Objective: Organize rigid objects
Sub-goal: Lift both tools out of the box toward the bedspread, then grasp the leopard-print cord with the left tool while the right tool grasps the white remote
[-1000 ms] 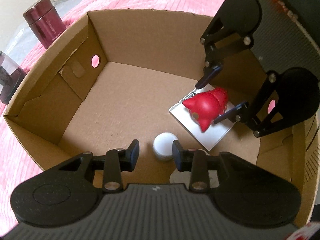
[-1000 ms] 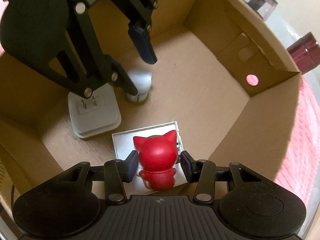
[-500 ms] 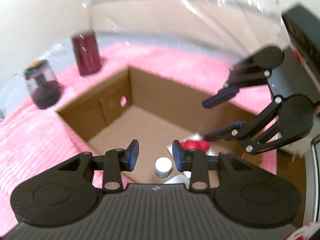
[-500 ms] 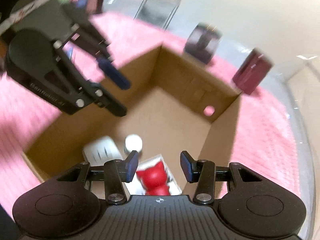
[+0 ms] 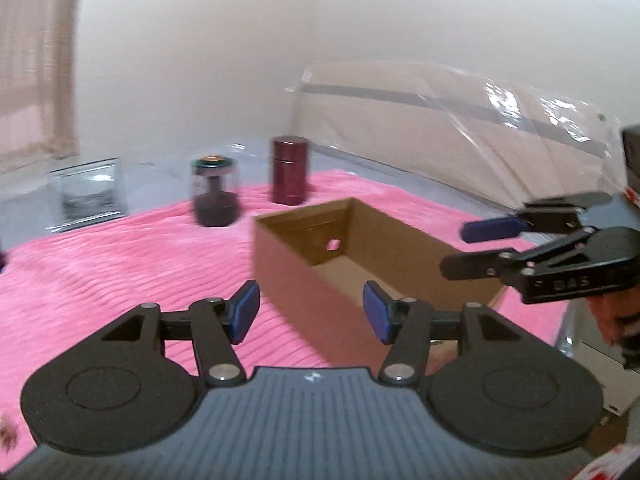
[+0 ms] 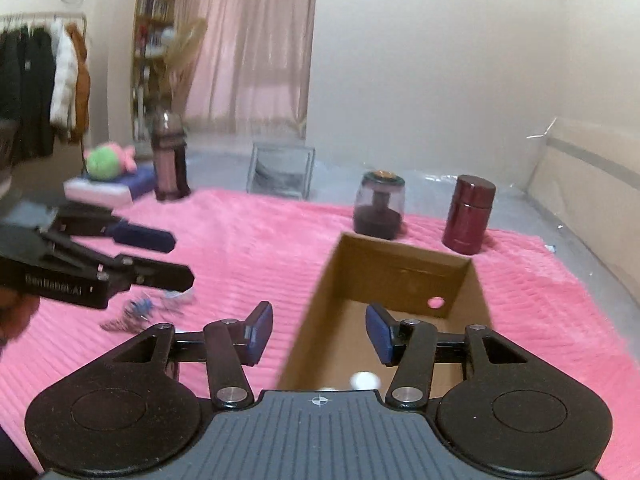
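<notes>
The box (image 6: 404,276), open-topped cardboard with a round hole in its far wall, sits on a pink blanket (image 6: 248,236), and both tongs hang above its near end, released and gripping nothing. The left tongs (image 5: 310,314) are spread wide over the box's near left corner; the right tongs (image 6: 318,334) are spread over its near left wall, with a small white thing (image 6: 364,380), too blurred to name, showing on the box floor just below them. Seen from the left camera, the right tongs (image 5: 460,248) hover past the box's right side, fingers apart; seen from the right camera, the left tongs (image 6: 180,258) hover well left of the box over the blanket. Behind the box stand a maroon canister (image 6: 468,214) near its far right corner and a clear jar (image 6: 378,210) with a dark base near its far left corner, both apart from it. Farther back from the box are a clear bin (image 6: 280,170), a tall bottle (image 6: 170,156), a green plush (image 6: 106,162), a curtain (image 6: 244,48) and hanging coats (image 6: 44,80)
</notes>
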`<move>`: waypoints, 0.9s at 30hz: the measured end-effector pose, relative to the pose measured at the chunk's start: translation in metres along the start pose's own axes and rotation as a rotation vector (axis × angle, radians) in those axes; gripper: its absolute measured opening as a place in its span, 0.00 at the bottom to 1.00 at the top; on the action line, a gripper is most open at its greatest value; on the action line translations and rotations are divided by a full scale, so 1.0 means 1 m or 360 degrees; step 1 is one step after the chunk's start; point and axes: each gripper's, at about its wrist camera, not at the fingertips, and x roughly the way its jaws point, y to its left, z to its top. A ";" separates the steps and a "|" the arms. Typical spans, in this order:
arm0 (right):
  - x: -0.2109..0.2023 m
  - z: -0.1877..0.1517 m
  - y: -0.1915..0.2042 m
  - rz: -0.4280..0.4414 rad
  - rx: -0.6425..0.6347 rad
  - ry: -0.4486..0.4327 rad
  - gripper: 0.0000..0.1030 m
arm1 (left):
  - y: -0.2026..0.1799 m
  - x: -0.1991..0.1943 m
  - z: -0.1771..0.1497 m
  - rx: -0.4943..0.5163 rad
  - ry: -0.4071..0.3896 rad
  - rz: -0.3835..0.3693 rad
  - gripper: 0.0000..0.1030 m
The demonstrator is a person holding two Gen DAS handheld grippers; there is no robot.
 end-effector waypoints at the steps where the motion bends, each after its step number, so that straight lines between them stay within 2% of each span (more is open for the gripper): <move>1: -0.003 -0.004 0.008 0.0001 0.0020 -0.0015 0.54 | 0.005 -0.009 -0.006 -0.0032 -0.0010 0.0035 0.51; 4: -0.010 -0.017 0.033 0.0021 0.0070 -0.0017 0.63 | 0.019 -0.037 -0.026 -0.0107 -0.0042 0.0136 0.55; 7: -0.008 -0.030 0.053 0.0046 0.0083 0.0006 0.65 | 0.033 -0.062 -0.045 -0.0154 -0.0049 0.0243 0.60; 10: 0.000 -0.040 0.069 0.0089 0.0067 0.0035 0.67 | 0.046 -0.083 -0.063 -0.0146 -0.0032 0.0354 0.69; 14: 0.011 -0.050 0.088 0.0126 0.0034 0.0077 0.68 | 0.061 -0.102 -0.085 -0.0163 0.0001 0.0456 0.75; 22: 0.028 -0.068 0.116 0.0193 -0.0066 0.0131 0.70 | 0.088 -0.120 -0.124 -0.0247 0.0091 0.0568 0.77; 27: 0.042 -0.072 0.126 0.0202 -0.0095 0.0173 0.70 | 0.098 -0.117 -0.133 -0.0273 0.0111 0.0596 0.77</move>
